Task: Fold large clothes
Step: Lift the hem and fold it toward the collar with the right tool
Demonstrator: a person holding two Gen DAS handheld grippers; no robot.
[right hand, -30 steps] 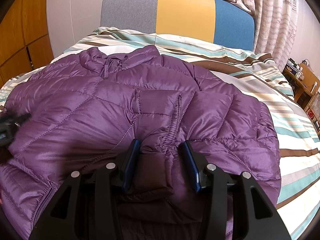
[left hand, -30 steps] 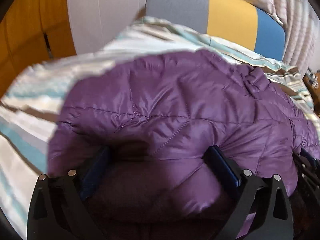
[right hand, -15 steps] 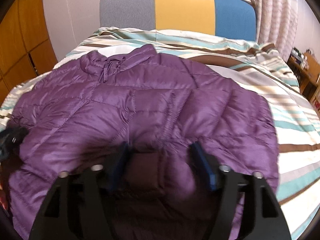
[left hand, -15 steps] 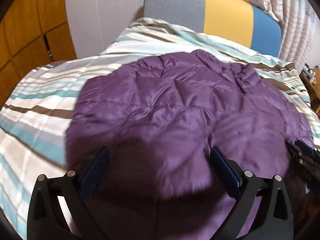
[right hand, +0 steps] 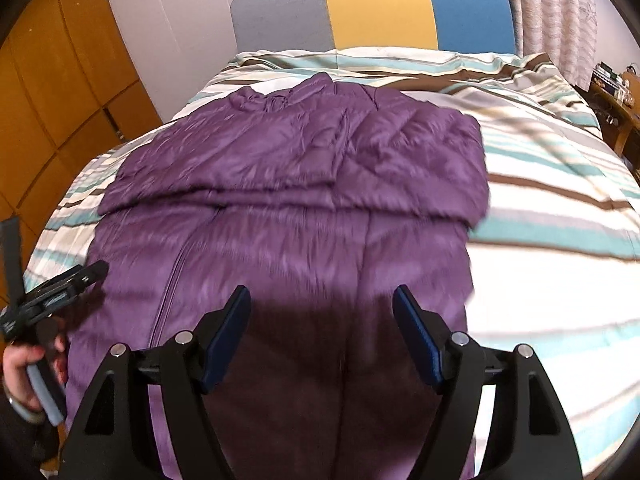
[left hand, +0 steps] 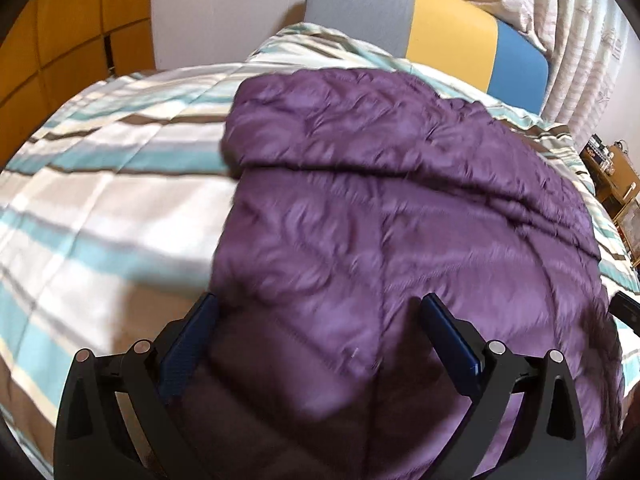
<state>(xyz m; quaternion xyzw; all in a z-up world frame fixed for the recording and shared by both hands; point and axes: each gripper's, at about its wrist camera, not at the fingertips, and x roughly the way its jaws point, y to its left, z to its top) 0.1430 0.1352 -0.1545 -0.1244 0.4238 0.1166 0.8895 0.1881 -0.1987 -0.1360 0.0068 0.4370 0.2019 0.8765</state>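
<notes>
A purple quilted puffer jacket lies on the striped bed, its sleeves folded across the body in a band; it also shows in the right wrist view, collar towards the headboard. My left gripper is open and empty above the jacket's near left part. My right gripper is open and empty above the jacket's near hem. The left gripper also appears at the left edge of the right wrist view, held in a hand.
The bed has a striped teal, brown and white cover and a grey, yellow and blue headboard. Wooden cupboards stand on the left. A wooden shelf unit stands to the right by the curtains.
Both grippers let go of the jacket and pulled back towards me. The jacket dropped and now lies flat on the bed. The right jaws opened wider.
</notes>
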